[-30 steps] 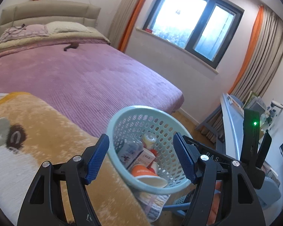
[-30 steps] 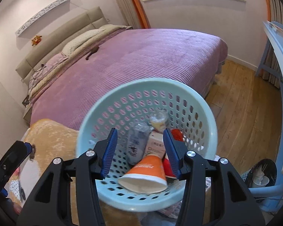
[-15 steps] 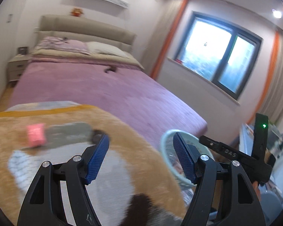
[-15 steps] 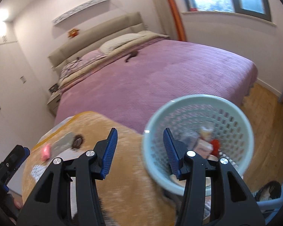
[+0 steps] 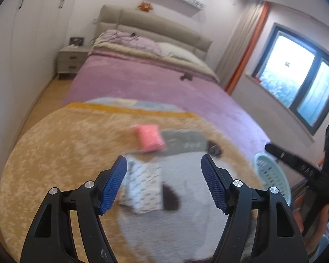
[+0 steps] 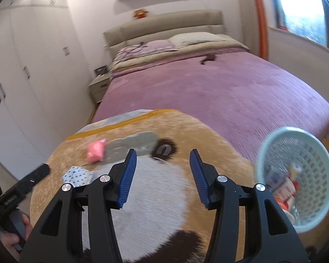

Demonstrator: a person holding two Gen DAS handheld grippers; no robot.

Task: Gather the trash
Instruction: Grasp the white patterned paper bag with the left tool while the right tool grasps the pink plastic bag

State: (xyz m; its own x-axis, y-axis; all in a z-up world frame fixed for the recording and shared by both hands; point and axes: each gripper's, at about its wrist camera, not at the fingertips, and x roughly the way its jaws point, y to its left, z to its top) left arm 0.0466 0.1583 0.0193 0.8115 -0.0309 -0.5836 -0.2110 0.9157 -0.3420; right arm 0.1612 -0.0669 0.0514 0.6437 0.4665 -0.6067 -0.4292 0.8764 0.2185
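Observation:
A pink packet point(image 5: 149, 139) point(image 6: 95, 151) and a white patterned packet point(image 5: 142, 186) point(image 6: 77, 176) lie on a round tan plush mat point(image 5: 61, 144) point(image 6: 195, 129). My left gripper point(image 5: 163, 184) hangs open just over the white packet, nothing between its pads. My right gripper point(image 6: 162, 173) is open above the mat's white middle, both packets off to its left. A pale green perforated basket point(image 6: 296, 175) point(image 5: 272, 175) with several pieces of trash in it sits at the mat's right edge.
A bed with a purple cover point(image 5: 155, 87) point(image 6: 230, 87) lies beyond the mat, a small dark thing point(image 5: 186, 77) on it. White wardrobes point(image 6: 22, 76) and a nightstand point(image 5: 71, 60) stand on the left, a window point(image 5: 300, 76) on the right. A hand point(image 6: 13, 232) holds the other gripper.
Both grippers have swung left away from the basket, which now sits at the right edge of each view. The pink and white packets on the mat have come into view.

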